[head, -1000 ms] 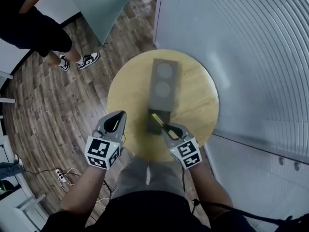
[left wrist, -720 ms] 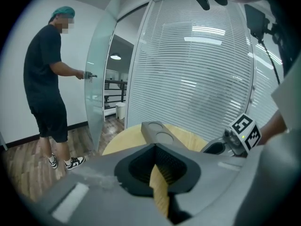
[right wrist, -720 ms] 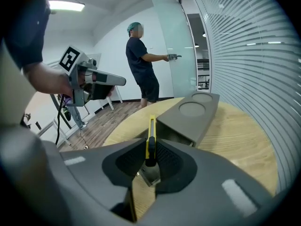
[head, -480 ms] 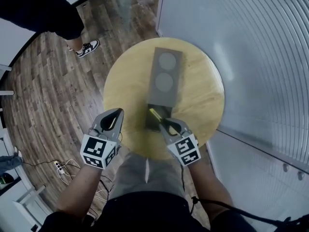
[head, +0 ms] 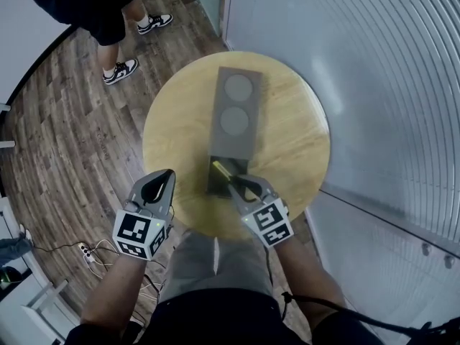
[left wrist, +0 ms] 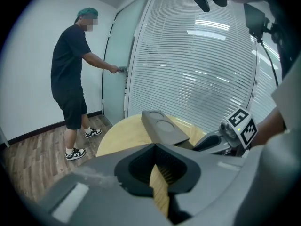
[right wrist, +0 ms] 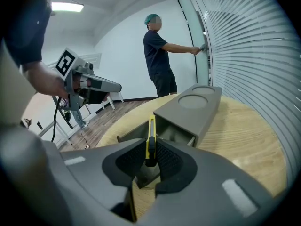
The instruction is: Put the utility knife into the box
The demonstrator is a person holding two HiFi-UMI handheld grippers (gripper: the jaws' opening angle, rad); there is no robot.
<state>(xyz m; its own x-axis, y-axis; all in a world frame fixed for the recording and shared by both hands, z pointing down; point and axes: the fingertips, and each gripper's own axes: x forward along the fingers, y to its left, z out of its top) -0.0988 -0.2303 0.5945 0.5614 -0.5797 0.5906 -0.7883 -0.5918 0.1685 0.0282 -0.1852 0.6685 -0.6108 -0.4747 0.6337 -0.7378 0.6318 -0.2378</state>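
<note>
Half done: my R gripper (right wrist: 149, 155) grips utility knife (right wrist: 151, 134) above open box (right wrist: 190, 109), release pending; L gripper (left wrist: 159, 173) clenched, empty.

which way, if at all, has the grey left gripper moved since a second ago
Yes, slightly: the grey left gripper has slid back toward the person, its marker cube now further past the round wooden table's near-left rim.
</note>
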